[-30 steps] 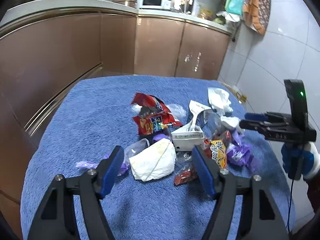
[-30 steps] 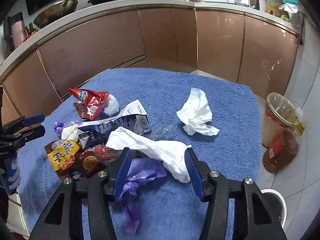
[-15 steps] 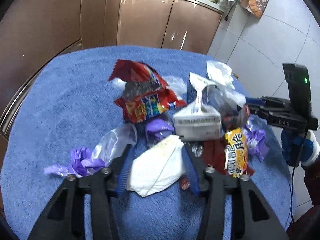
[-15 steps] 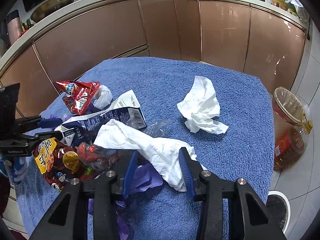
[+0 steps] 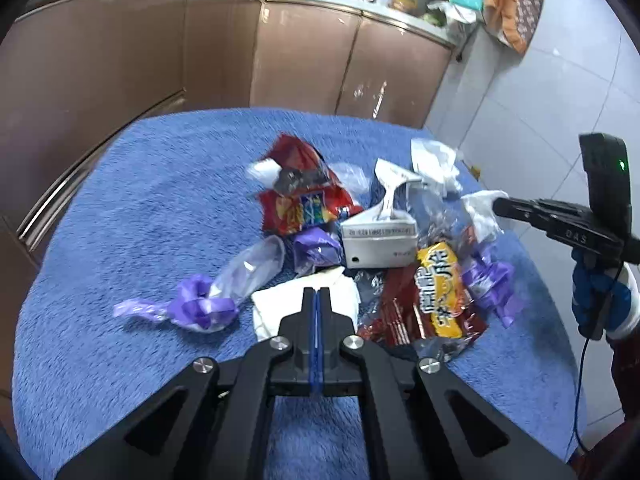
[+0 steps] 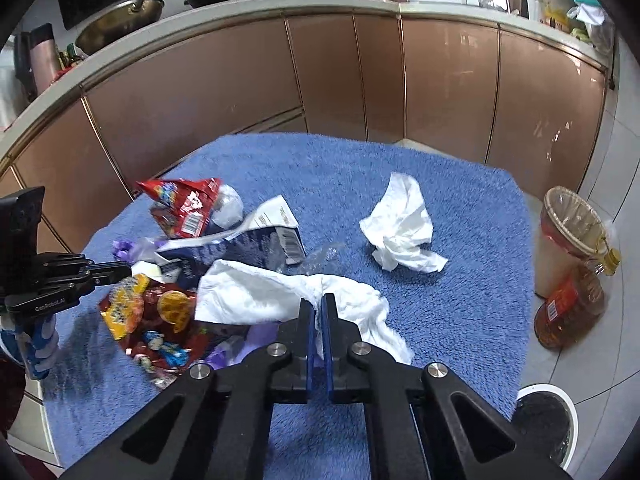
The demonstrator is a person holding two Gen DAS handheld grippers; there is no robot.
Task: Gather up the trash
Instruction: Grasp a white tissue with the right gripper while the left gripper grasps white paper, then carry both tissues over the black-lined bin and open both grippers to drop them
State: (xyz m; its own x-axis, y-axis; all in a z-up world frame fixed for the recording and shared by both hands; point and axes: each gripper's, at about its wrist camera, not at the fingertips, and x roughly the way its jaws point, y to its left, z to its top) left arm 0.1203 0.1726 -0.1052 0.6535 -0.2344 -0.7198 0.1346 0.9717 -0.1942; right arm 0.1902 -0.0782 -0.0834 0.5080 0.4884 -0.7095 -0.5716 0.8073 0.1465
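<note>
The left tool (image 5: 316, 294) is clamped on a folded white paper wad (image 5: 280, 300) at the near edge of the trash heap on the blue-towelled surface (image 5: 140, 208). The right tool (image 6: 319, 300) pinches a long white tissue (image 6: 256, 292) lying over the wrappers. Its body reads "DAS", the left one "GenRoboLAI"; the yellow snack packet (image 5: 438, 288) bears Chinese characters too blurred to read.

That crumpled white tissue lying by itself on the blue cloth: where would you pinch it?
Pinch the crumpled tissue on its raised middle ridge, coming from above with fingers straddling the fold. It lies apart from the trash pile on the blue cloth, so nothing blocks a downward approach.
</note>
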